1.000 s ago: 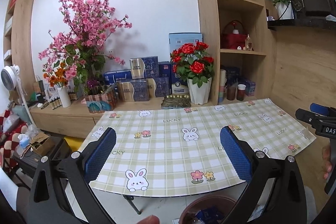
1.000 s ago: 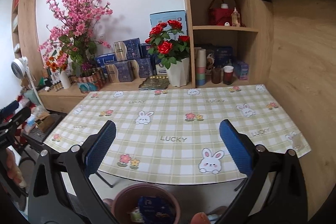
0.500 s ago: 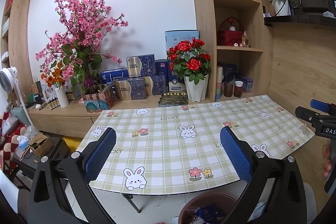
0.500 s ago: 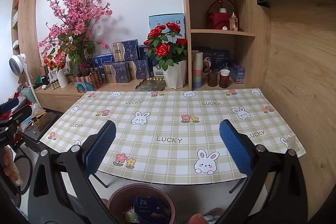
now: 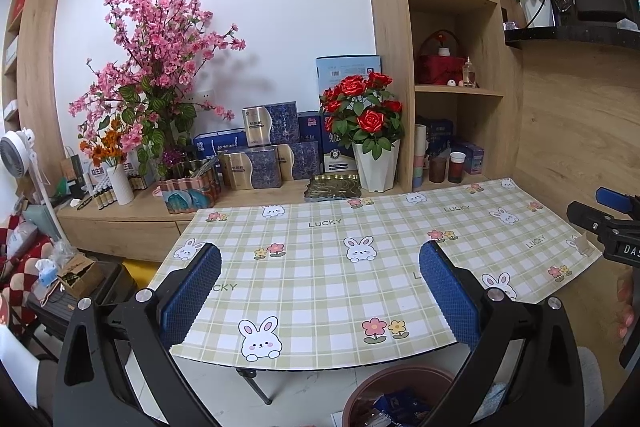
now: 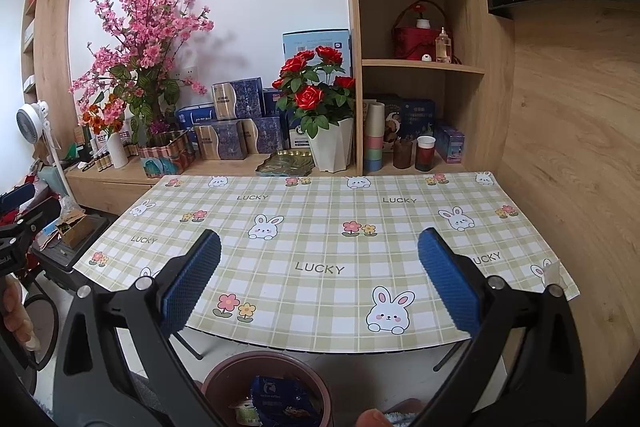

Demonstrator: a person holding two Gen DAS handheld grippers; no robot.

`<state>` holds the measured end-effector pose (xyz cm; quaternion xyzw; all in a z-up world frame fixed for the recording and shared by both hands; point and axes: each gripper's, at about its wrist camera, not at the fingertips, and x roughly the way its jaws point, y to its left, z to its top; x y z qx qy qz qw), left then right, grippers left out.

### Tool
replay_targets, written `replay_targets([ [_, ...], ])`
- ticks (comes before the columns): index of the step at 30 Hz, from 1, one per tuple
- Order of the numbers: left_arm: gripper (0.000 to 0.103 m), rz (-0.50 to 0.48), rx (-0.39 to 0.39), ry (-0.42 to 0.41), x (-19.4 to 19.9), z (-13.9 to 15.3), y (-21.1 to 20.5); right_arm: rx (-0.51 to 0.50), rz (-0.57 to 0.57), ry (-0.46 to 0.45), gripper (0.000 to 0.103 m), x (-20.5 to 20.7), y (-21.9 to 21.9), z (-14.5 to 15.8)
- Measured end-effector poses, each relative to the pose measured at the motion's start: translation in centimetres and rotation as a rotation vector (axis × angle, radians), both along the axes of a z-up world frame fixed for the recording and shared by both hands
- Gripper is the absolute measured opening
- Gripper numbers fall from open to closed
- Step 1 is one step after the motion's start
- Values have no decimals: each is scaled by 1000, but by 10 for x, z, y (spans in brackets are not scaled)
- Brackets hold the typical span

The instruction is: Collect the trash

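Drew back and up from the trash bin (image 6: 266, 393) with left gripper (image 5: 320, 291) and right gripper (image 6: 319, 285) both spread empty, leaving table (image 6: 320, 227) seemingly cleared.

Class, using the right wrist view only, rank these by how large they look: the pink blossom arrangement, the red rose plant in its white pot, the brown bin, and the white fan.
1. Pink blossom arrangement
2. Red rose plant with its pot
3. Brown bin, though it is cut off by the frame and nearest the camera, so its rank is unsure
4. White fan
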<state>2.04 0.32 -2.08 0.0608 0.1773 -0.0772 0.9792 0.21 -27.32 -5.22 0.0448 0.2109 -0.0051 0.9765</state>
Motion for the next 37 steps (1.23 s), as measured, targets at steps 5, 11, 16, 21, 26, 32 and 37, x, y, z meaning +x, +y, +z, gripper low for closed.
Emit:
replay_targets([
  [5,97,3,6,3,1,0,1,4,-4,5,97,0,0,-1],
  [11,97,5,12,4,1,0,2,6,-8,14,97,0,0,-2],
  [16,97,7,17,5,1,-1,4,6,-13,15,97,0,0,-2],
  [21,97,13,22,4,2,-2,5,1,-16,20,97,1,-1,-3],
  [26,97,9,35,-1,1,-2,5,1,-17,22,97,0,-2,-4],
  [32,97,13,28,9,3,-2,7,0,-17,24,97,0,-2,-4],
  [37,97,26,23,19,5,-2,11,1,-17,29,97,0,-1,-8],
])
